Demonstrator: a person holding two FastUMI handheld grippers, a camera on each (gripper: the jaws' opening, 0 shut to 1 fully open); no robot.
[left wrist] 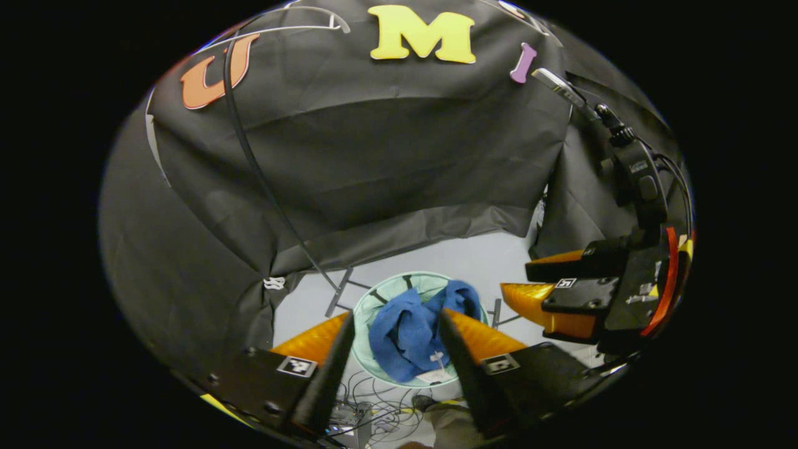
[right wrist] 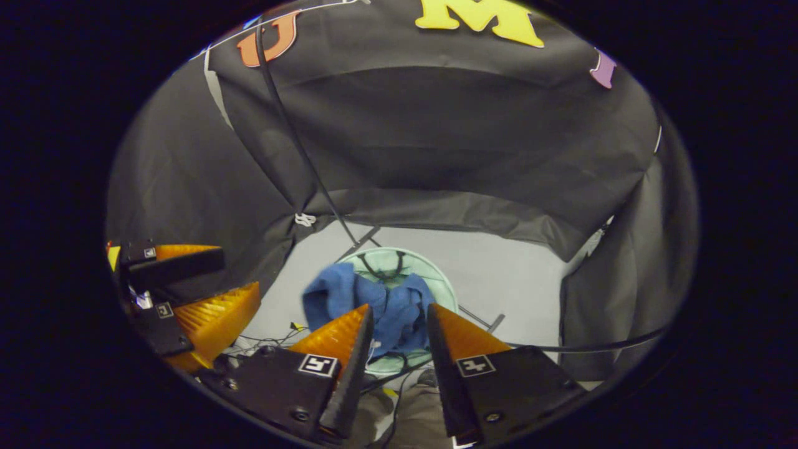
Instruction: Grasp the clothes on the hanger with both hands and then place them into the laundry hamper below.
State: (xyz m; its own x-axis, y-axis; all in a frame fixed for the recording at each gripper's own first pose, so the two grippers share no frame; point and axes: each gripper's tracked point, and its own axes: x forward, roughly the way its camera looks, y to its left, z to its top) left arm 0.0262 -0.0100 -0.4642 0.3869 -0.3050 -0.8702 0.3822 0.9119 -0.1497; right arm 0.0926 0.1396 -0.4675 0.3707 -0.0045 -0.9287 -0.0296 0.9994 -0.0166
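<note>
A blue garment lies crumpled in the round mint-green hamper on the pale floor below, with part of it draped over the rim. My left gripper hangs high above it, open, with nothing between its fingers. The right gripper is beside it at the right, also open. In the right gripper view the blue garment spills over the left rim of the hamper. My right gripper is open and empty above it. The left gripper is at the far left.
A pale bare hanger hangs at the top against the black cloth wall. A black cable runs down from it to thin metal stand legs beside the hamper. Loose cables lie on the floor near me.
</note>
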